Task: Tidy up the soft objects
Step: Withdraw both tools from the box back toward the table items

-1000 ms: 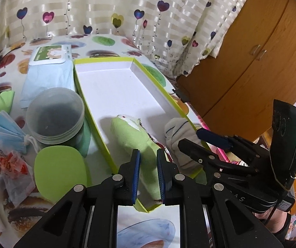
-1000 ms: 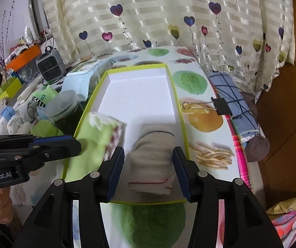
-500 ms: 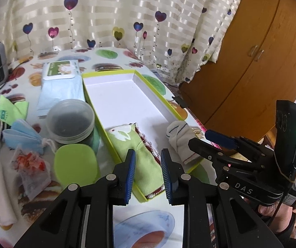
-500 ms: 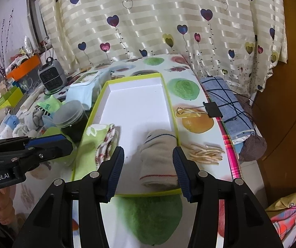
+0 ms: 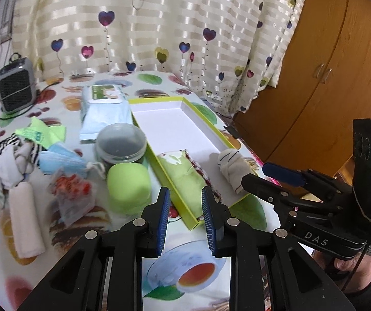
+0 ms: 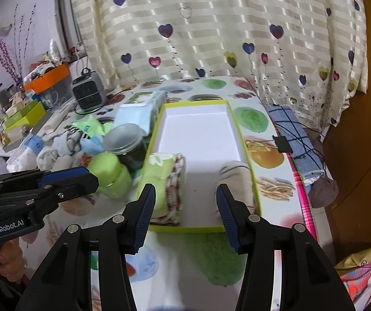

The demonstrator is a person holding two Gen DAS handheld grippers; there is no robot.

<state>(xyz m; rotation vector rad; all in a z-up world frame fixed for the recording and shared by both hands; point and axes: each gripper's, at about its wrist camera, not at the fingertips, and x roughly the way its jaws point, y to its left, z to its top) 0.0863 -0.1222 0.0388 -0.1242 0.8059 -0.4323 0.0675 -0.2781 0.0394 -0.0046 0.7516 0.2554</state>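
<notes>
While held above a fruit-print tablecloth (image 5: 63, 233), caught with both tools parted and empty. Seen with the fingers of the left gripper (image 5: 185, 194) spread a moderate way apart, pinching nothing. Framed just beyond and between those fingertips: a folded green towel (image 5: 185, 173), lying along the left wall of a shallow lime-edged box (image 5: 175, 127). Farther out and to the right of the fingertips, against the opposite wall of the same box: a rolled grey sock (image 5: 233, 165), clear of the towel.

Opened wider, the fingers of the right gripper (image 6: 185, 194), likewise gripping nothing. Lined up ahead of its left finger, the towel; ahead of its right finger, the sock; between the two, bare white box floor.

Spread out to the left of the left gripper's fingers, outside the box: a round green pad (image 5: 128, 181) close by, a lidded clear jar (image 5: 120, 142) beyond it, a blue face mask (image 5: 61, 158), a heap of socks (image 5: 9, 160) and a rolled white cloth (image 5: 26, 220). Far ahead, past a pack of wipes (image 5: 105, 111), a small grey fan heater (image 5: 15, 90). Off to the right of the right gripper's fingers, at the table edge, a blue checked cloth (image 6: 297, 134).
</notes>
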